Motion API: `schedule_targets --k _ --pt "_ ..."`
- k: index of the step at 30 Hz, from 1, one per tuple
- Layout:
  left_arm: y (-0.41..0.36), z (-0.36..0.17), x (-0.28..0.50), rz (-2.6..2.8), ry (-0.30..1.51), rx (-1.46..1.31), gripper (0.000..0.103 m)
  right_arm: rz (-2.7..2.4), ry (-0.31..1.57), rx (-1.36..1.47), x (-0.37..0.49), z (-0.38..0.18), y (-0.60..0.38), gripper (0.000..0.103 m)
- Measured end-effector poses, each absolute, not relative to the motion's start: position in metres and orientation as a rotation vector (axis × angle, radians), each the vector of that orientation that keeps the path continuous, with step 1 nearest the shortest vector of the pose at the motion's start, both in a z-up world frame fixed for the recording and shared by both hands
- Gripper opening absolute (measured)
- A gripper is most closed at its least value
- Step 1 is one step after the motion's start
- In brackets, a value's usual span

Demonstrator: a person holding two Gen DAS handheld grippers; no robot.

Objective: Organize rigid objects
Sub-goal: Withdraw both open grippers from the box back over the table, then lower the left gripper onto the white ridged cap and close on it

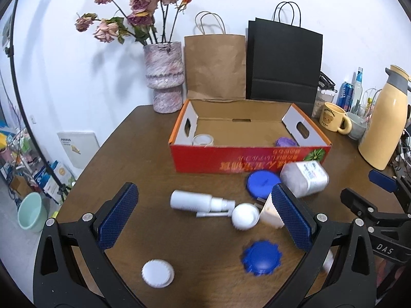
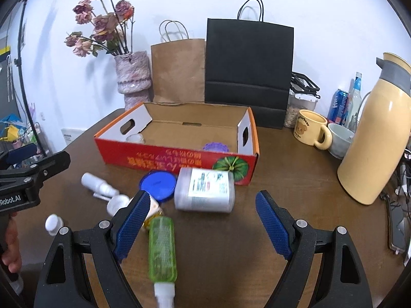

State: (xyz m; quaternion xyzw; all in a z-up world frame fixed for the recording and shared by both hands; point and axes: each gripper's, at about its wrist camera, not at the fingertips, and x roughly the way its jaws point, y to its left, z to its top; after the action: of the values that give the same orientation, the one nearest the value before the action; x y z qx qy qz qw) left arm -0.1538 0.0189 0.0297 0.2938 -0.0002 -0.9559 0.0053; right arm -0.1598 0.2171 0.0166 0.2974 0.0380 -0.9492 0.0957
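Several loose items crowd the table just in front of the red cardboard box, so your main risk is knocking neighbours: the white spray bottle, a round white cap, the blue lid and the frosted jar with a printed label lie touching or nearly so, and the jar, being on its side, would likely roll if nudged. Your left gripper is spread wide and empty, its right pad already beside a cream carton. Your right gripper is likewise wide with nothing clamped; the green bottle lies between its fingers near the left pad, untouched as far as I can tell. Both tools work close together, so collision is possible. Open table lies to the right, before the cream thermos jug and bear mug; the box holds only a tape roll and a purple lid, leaving plenty of floor
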Motion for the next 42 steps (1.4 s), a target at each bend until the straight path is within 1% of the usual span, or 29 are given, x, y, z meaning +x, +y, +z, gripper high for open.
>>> schedule_targets --k 10,16,25,32,33,36,39,40,42 --pt "-0.008 0.009 -0.124 -2.944 -0.035 1.006 0.103 -2.762 0.146 0.918 -0.125 -0.003 0.209 0.088" --pt "-0.026 -0.015 -0.113 -2.891 -0.054 1.117 0.103 -2.752 0.165 0.945 -0.114 -0.015 0.208 0.088" --pt "-0.04 -0.05 -0.115 -2.811 -0.047 1.249 0.103 -2.742 0.132 0.986 -0.112 -0.028 0.209 0.088" --pt "-0.045 -0.061 -0.121 -2.782 -0.014 1.256 0.103 -2.736 0.131 1.005 -0.113 -0.035 0.207 0.088" --pt "-0.046 -0.062 -0.122 -2.779 0.009 1.259 0.101 -2.735 0.134 1.008 -0.113 -0.037 0.206 0.088" --pt "-0.049 -0.066 -0.124 -2.765 0.031 1.278 0.092 -2.736 0.143 1.012 -0.114 -0.039 0.205 0.088" --pt "-0.048 -0.069 -0.126 -2.756 0.03 1.287 0.088 -2.735 0.159 1.021 -0.114 -0.041 0.202 0.088" --pt "-0.046 -0.07 -0.127 -2.758 0.03 1.287 0.082 -2.733 0.163 1.021 -0.114 -0.041 0.202 0.088" --pt "-0.045 -0.07 -0.129 -2.758 0.029 1.295 0.079 -2.732 0.166 1.019 -0.114 -0.041 0.201 0.088"
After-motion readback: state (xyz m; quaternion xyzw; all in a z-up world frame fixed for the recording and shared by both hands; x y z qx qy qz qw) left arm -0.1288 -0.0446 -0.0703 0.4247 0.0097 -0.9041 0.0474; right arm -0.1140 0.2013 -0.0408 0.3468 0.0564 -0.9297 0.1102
